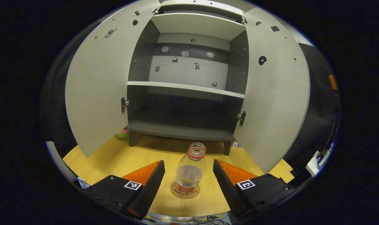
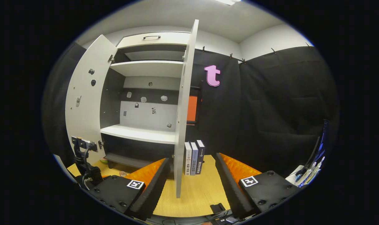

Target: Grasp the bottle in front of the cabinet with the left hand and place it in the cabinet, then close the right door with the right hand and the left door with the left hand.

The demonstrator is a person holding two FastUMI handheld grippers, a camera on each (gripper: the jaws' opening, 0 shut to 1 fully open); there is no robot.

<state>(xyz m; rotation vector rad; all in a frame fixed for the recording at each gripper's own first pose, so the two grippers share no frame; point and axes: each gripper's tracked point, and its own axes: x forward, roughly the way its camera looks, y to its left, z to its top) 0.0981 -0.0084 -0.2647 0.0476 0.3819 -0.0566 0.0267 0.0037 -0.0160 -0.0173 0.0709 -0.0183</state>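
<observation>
Both doors [image 1: 95,90] stand wide, leaving the cabinet's bottom shelf [image 1: 180,131] bare behind the bottle [image 1: 190,173].

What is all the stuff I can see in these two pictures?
bottle: one, clear with red cap ring, on a round coaster, before the cabinet
cabinet: one, white doors open, dark inside, empty shelves
table: one, light wood
books: three, upright, beside the right door
left gripper: black and orange fingers, open either side of the bottle, apart from it
right gripper: open, facing the right door's edge
</observation>
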